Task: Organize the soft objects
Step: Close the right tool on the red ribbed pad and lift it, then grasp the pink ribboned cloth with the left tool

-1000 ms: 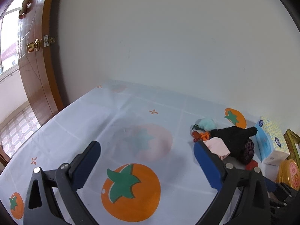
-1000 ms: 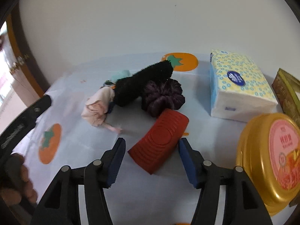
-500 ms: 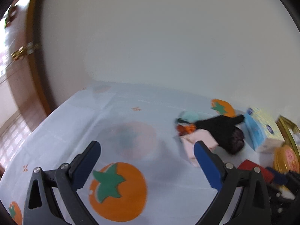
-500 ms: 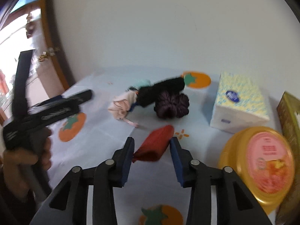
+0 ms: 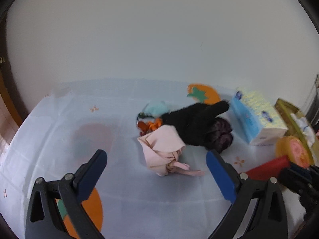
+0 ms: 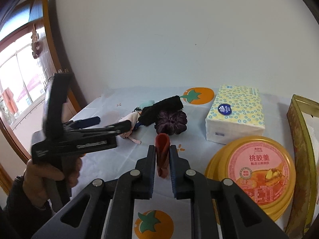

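Observation:
A red soft pad (image 6: 161,151) stands folded between the pads of my right gripper (image 6: 162,150), lifted off the cloth; its jaws are closing and press on it. The same red pad (image 5: 267,168) shows at the right edge of the left wrist view. My left gripper (image 5: 155,157) is open, low over the table, just short of a knotted pink cloth (image 5: 161,149). Behind the cloth lie a black fuzzy piece (image 5: 191,119), a dark purple scrunchie (image 5: 221,137), a teal item (image 5: 157,107) and a small orange thing (image 5: 151,125). The left gripper (image 6: 110,122) also appears in the right wrist view.
A tissue pack (image 6: 237,111) stands at the back right, with a gold round tin (image 6: 253,173) in front of it and a gold box (image 6: 303,139) at the far right. A hand (image 6: 49,171) holds the left gripper. The fruit-print tablecloth (image 5: 59,129) ends at a wall.
My right gripper has shut on the red pad, folded it upright and raised it off the table. The left gripper has swung right, up to the pink cloth and the pile.

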### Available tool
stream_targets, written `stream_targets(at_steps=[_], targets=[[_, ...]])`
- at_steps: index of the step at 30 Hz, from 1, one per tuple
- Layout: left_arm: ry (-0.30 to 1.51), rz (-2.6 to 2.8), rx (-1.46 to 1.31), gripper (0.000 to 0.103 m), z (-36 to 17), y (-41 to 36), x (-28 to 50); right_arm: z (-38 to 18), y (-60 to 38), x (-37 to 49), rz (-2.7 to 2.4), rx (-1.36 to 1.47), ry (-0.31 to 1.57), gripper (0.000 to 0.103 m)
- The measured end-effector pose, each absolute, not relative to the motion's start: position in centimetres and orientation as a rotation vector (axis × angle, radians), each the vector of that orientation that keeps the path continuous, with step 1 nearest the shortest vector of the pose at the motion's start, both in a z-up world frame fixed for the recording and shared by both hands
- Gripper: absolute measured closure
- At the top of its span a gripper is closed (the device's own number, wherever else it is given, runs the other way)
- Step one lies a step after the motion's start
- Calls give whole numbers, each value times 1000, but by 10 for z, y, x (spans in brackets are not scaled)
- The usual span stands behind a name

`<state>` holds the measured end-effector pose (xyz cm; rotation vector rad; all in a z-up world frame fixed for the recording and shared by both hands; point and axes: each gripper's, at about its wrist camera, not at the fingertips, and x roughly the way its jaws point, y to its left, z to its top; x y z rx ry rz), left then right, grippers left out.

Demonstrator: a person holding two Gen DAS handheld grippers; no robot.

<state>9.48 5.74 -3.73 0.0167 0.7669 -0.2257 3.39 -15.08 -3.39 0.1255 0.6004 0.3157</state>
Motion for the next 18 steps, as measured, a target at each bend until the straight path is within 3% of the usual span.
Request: stream_targets(at_steps=[3,5,7,10,12,13,14,18], targets=[[826,-208,5,13,-44,57,105,-34,-148,31,316,114,593,88],[842,-209,-31,31,-48,60,111,-35,-145,31,309,103,590,88],[871,-217,-69,40,-52,64,116,-35,-144,31,285,85,593,88],[885,-227,-83,43,-55,64,119,-35,-147,31,282,98,597,88],[883,-227,-71,55,-55,61,117,-35,-145,30,281,91,592,88],[882,-237,-70,72,-55,61,117,-35,-145,30,278,86,589,88],[880,-251,-75,78,-54,61,117,-35,-144,29,275,86,586,88],[810,-271,-136,81,-46,72,108,-32,-150,25,302,147,579,89]])
